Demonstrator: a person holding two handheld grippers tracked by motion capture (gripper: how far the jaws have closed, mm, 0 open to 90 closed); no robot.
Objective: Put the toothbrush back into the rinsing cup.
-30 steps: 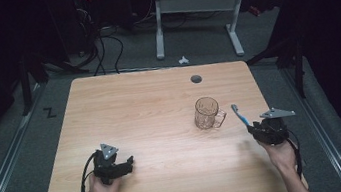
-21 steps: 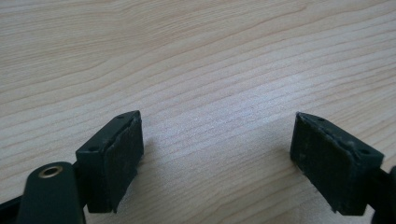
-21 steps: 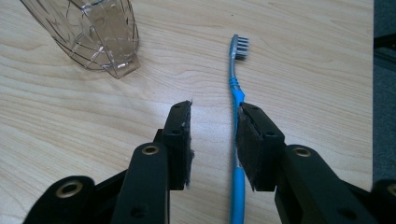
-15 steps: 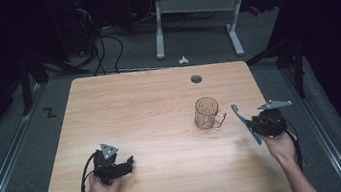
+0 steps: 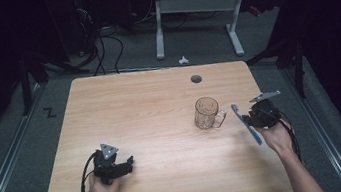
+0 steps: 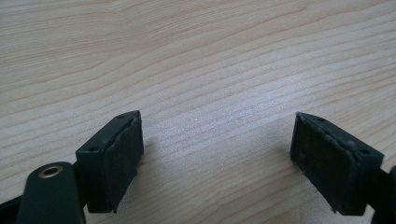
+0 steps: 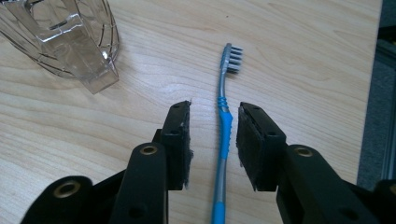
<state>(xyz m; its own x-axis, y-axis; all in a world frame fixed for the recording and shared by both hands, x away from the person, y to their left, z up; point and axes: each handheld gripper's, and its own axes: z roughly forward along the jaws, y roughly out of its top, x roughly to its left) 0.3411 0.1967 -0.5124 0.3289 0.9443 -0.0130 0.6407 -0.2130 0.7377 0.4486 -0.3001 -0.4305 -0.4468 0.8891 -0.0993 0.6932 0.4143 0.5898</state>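
Currently | toothbrush (image 7: pixel 223 135) lies flat near the worktop's right edge, beside the glass mug (image 5: pixel 206 113) | right gripper (image 7: pixel 214 140) straddles its handle, jaws parted, nothing clamped | closing should be centred on the blue grip | left gripper (image 6: pixel 217 154) rests spread, empty, near the front-left corner

Looks like a lab: bare wooden table (image 5: pixel 135 111), cables (image 5: pixel 101 47) trailing over grey floor (image 5: pixel 8 144) (dark surroundings).
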